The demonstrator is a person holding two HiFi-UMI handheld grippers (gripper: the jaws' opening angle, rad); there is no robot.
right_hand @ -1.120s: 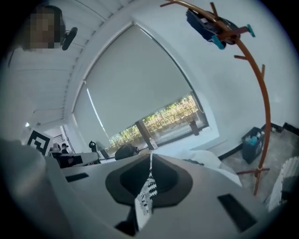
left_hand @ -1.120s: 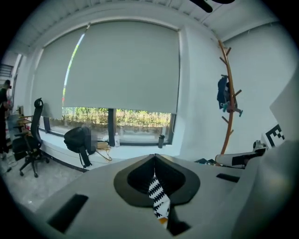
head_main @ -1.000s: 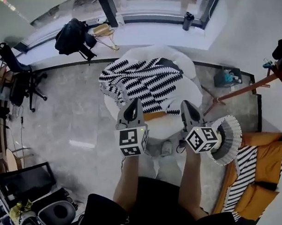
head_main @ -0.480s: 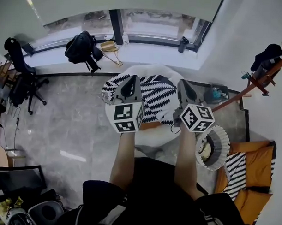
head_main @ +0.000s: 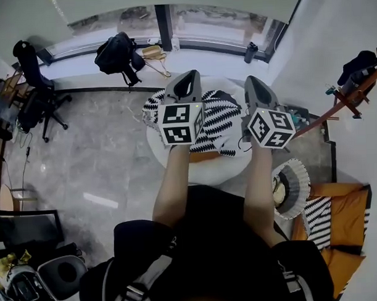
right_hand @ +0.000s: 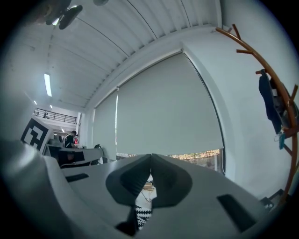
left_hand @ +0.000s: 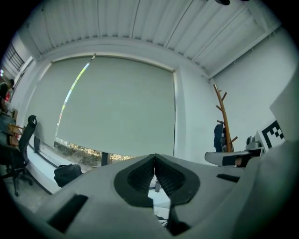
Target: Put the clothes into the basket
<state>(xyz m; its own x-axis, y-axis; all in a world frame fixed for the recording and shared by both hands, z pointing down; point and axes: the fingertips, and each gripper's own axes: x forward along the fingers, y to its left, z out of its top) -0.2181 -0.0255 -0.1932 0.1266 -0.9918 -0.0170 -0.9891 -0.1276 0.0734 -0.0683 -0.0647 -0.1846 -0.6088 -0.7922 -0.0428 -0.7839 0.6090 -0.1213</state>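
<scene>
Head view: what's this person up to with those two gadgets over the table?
A person holds the left gripper and right gripper out level above a round white table. Both have their fingers shut on nothing. A black-and-white patterned garment lies on the table, not yet picked up. The basket stands on the floor to the table's right.

Left gripper (head_main: 187, 76), right gripper (head_main: 254, 81): fingers (left_hand: 140, 176) together
</scene>
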